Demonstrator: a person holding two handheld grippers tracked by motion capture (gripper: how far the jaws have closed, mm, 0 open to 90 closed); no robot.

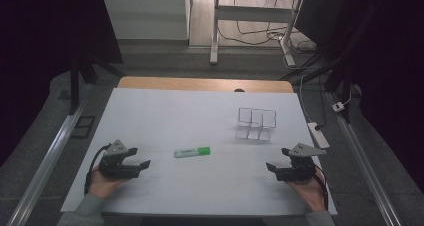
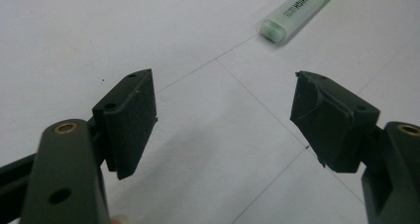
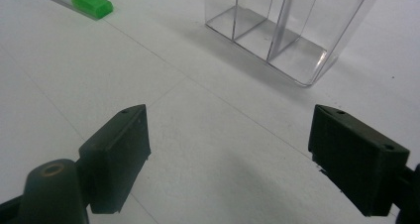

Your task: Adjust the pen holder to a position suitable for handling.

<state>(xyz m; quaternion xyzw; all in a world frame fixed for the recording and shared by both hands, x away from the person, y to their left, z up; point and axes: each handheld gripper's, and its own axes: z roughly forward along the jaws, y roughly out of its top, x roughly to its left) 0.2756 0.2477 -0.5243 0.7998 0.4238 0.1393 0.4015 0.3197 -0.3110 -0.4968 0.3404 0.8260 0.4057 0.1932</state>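
A green highlighter [image 1: 192,151] lies flat in the middle of the white table sheet [image 1: 165,116], its green cap end to the right. Behind it to the right stands a clear plastic organiser [image 1: 256,123] with several compartments, nothing in them. My left gripper [image 1: 140,157] rests low at the left, open, pointing toward the highlighter [image 2: 297,8] from a short way off. My right gripper [image 1: 277,158] sits at the right, open, with the organiser [image 3: 282,26] ahead of it and the highlighter's cap [image 3: 91,3] off to its upper left. Nothing lies between either pair of jaws.
A wooden table edge [image 1: 205,84] shows beyond the sheet. A white power strip [image 1: 318,134] with its cable lies just off the right edge. Metal rails [image 1: 47,161] flank the table, and desk legs with cables stand farther back.
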